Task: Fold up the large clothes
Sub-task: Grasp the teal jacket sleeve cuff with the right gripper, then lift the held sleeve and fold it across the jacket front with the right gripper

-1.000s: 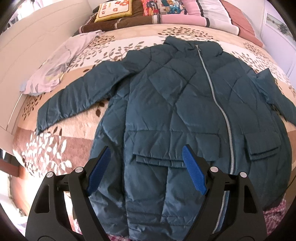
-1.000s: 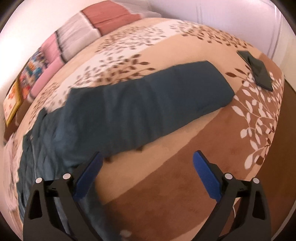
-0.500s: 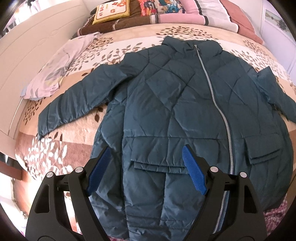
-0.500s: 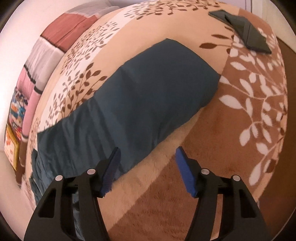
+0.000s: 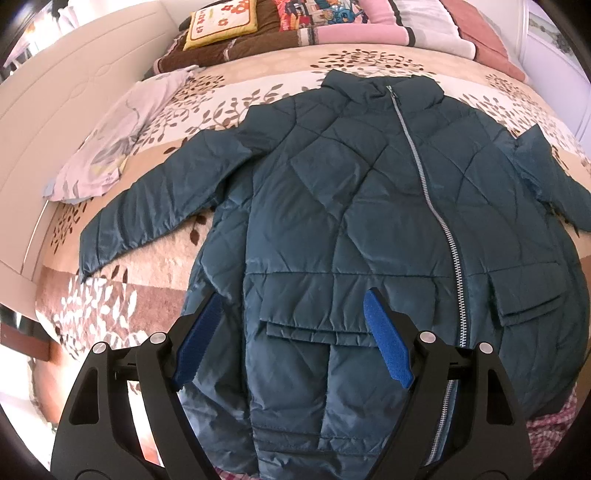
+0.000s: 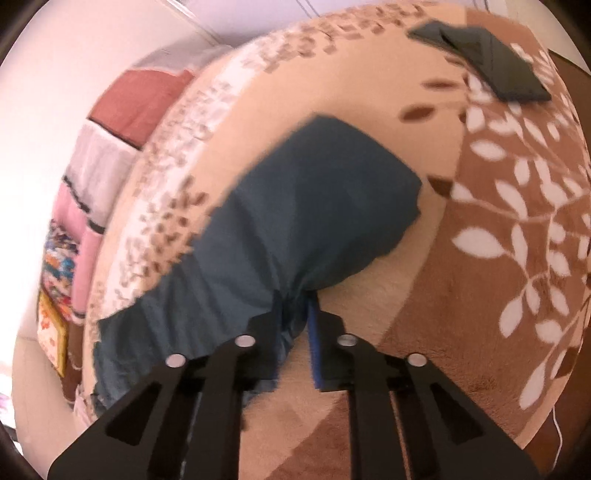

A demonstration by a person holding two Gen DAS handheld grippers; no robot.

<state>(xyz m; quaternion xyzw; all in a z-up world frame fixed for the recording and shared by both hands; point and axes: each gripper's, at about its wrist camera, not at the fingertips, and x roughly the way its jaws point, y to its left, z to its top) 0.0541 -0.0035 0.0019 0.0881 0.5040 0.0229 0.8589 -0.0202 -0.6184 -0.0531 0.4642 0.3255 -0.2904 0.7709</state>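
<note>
No readable text anywhere. Yellow cushion [image 5: 221,23], far ahead-left of left tongs, carries dark marks, maybe lettering, too small and warped to read. Patterned pillow [image 5: 312,14] beside it: cartoon print only, no legible words. Right view blurred, nothing legible.

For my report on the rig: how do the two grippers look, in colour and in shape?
Both look alike. The left gripper and the right gripper have black, angular fingers with triangular cut-outs, round silver pivot pins, and blue pads on the inner faces. No cables or markings show.
</note>
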